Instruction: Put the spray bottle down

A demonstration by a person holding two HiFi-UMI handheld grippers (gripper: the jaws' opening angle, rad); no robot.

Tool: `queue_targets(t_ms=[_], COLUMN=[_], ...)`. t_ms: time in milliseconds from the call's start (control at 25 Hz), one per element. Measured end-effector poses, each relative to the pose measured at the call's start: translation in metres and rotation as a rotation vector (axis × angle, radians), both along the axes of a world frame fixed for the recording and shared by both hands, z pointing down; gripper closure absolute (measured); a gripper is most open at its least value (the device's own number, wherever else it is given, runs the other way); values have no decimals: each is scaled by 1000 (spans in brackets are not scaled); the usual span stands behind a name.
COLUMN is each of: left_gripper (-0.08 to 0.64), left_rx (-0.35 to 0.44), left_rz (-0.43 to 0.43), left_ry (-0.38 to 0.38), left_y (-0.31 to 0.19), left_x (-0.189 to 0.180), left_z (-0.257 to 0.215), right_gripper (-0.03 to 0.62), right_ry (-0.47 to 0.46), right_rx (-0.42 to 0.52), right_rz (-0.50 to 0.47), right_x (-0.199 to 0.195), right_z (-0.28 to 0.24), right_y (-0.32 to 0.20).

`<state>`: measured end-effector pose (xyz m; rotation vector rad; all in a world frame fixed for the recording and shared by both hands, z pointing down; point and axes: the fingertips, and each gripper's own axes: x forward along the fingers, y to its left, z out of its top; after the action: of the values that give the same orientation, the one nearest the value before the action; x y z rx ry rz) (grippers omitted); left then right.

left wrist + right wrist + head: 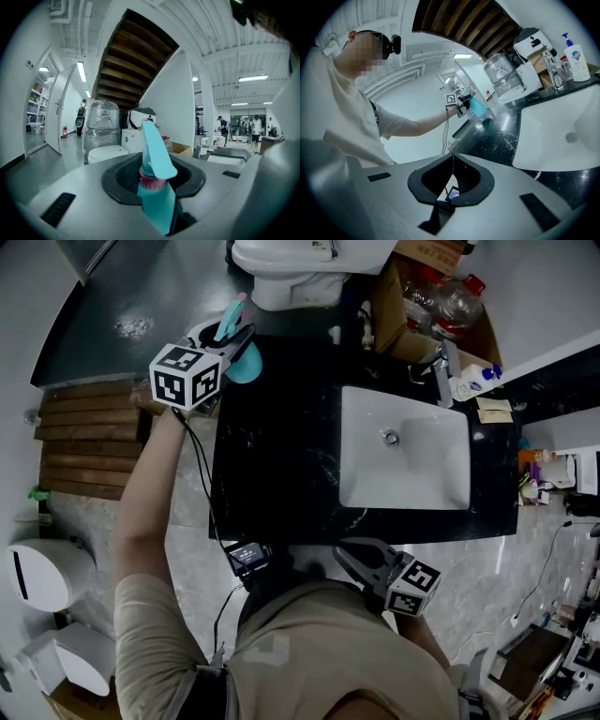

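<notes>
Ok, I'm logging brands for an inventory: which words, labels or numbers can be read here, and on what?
No text is legible in any view.
Pump bottle label: blue and red print, too small to read.
Cardboard box: red print, blurred.
Small screen: lit, too small to read.
Marker cube: black-and-white square codes only, no letters.

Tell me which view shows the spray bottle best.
Left gripper view: the spray bottle fills the centre, clamped between the jaws, teal body, pink collar and trigger clear. Head view shows it partly hidden by the left gripper; right gripper view, a small teal blob.
</notes>
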<state>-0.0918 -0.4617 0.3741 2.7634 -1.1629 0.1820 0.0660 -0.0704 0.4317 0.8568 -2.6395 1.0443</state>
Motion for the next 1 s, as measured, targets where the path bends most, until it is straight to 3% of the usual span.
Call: queue_targets(t_ms=[1000], left_gripper=[426], left_rx=[38], left_rz=[-68], left_ry=[-54], left_y=[-31], left_x=[20], left_z=[22], right_gripper=[569], right_ry=[17], right_rx=[-29], right_rz=[-3], right_x=[5], right_z=[5], right_y=[-2])
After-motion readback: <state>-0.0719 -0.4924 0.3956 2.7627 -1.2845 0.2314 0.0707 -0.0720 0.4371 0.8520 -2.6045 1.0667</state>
